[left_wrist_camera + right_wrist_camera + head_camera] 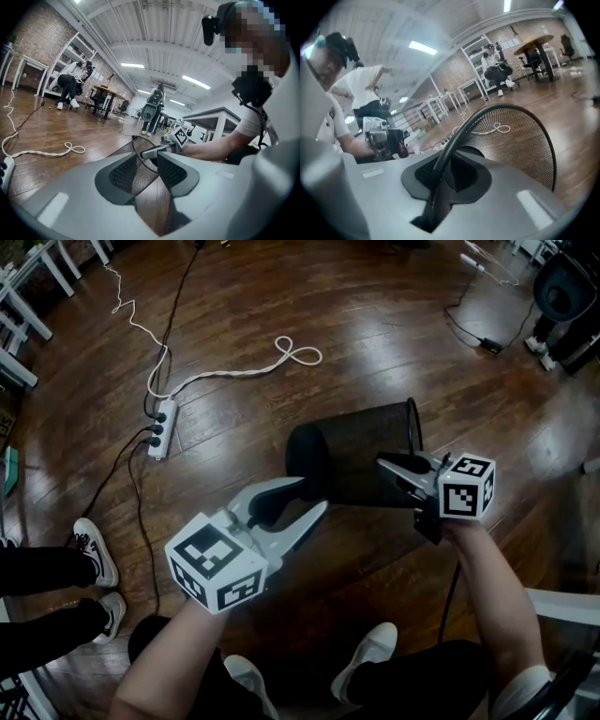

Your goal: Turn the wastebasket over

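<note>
The black mesh wastebasket (361,451) lies on its side on the wood floor, open rim to the right and base to the left. My right gripper (382,465) is shut on the rim wire, which runs between its pads in the right gripper view (445,178), with the mesh wall (520,140) beyond. My left gripper (312,494) straddles the bottom edge at the base. In the left gripper view the mesh (123,148) fills the gap between the left gripper's (145,171) pads, and the jaws are shut on it.
A white power strip (161,427) with black plugs and a looped white cable (291,354) lie on the floor to the left and behind. Another person's shoes (94,549) stand at the left edge. A black chair base (562,287) is at the top right.
</note>
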A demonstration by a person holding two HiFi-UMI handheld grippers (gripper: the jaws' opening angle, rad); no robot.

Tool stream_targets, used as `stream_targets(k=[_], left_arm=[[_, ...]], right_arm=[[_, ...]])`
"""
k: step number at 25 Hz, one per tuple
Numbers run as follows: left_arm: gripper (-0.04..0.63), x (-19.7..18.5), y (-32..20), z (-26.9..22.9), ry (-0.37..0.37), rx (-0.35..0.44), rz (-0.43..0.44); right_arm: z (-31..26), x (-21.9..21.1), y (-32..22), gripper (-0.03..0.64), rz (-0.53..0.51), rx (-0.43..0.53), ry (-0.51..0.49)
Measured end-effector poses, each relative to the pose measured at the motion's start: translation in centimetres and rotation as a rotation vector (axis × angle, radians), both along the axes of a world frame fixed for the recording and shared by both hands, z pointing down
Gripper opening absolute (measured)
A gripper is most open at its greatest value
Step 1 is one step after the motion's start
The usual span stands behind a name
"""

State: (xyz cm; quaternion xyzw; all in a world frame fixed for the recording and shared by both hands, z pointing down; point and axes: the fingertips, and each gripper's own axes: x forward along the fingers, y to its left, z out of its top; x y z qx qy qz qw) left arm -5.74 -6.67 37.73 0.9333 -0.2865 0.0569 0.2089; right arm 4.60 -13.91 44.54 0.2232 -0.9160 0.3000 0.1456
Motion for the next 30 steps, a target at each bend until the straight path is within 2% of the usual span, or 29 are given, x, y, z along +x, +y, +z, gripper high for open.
stream_targets(k=[3, 9, 13, 19, 30], left_arm=[[0.135, 0.0, 0.5, 0.8, -0.018, -0.008, 0.004], [0.135, 0.2, 1.1, 1.7, -0.049, -0.023, 0.01], [0.135, 0.0, 1.5, 2.5, -0.061, -0.041, 0.004], [0.135, 0.0, 1.3, 3.4, -0.078, -0.062, 0.003], [0.135, -0.5, 0.7, 4.5, -0.045, -0.116, -0.017]], right_arm=[[1.3, 1.4, 0.1, 0.039, 0.047, -0.055, -0.143], [4.4, 3.5, 1.1, 0.04, 0.084, -0.137, -0.315], [6.0, 4.5, 1.8, 0.038, 0.099, -0.157, -0.425], [7.3, 5.5, 1.9, 0.04, 0.112, -0.168, -0.492], [7.4, 5.9, 2.7, 0.052, 0.087, -0.151, -0.516]])
